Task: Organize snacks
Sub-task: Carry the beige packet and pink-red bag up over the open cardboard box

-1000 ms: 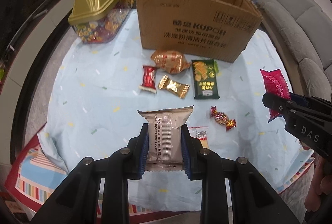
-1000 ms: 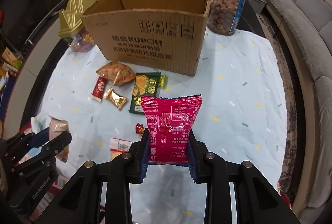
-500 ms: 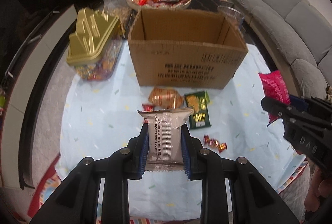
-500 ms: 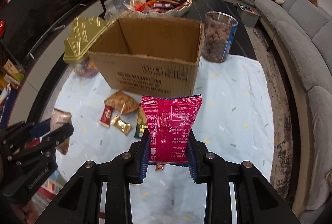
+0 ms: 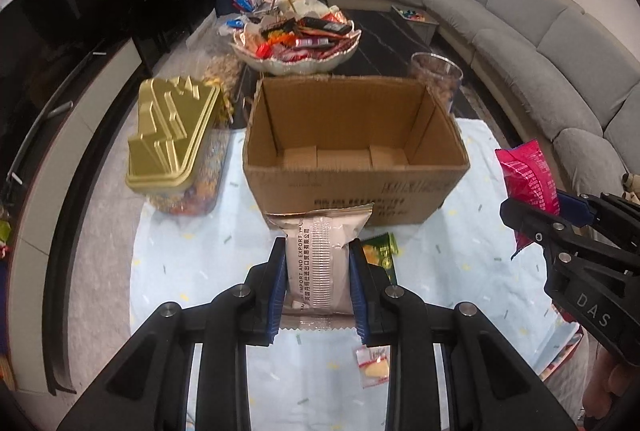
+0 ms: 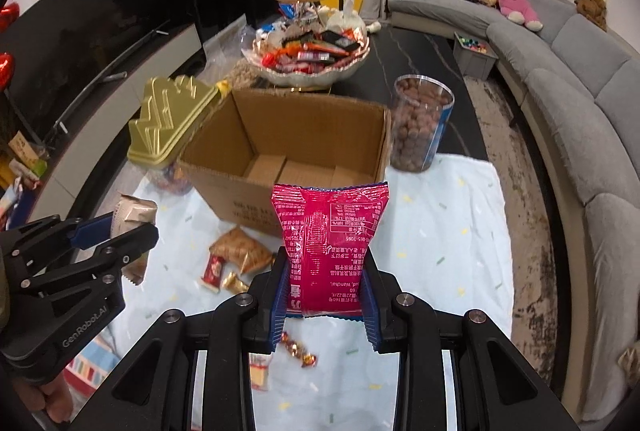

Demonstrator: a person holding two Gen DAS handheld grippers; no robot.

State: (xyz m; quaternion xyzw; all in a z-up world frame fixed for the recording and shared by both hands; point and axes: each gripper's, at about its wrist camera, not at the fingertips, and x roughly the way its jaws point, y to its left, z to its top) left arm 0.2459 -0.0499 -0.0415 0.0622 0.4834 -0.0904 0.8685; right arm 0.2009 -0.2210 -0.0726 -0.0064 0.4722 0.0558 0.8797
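The left tool [image 5: 318, 281] is clamped on a pale beige snack packet [image 5: 319, 263] with a ribbed centre seam and printed text, held upright just short of the open cardboard box [image 5: 356, 167]. The right tool [image 6: 327, 297] grips a glossy pink snack bag [image 6: 330, 243], also upright, near the box. Compared with a second ago, both tools have risen above the table [image 5: 192, 271], so the box's bare inside now shows.
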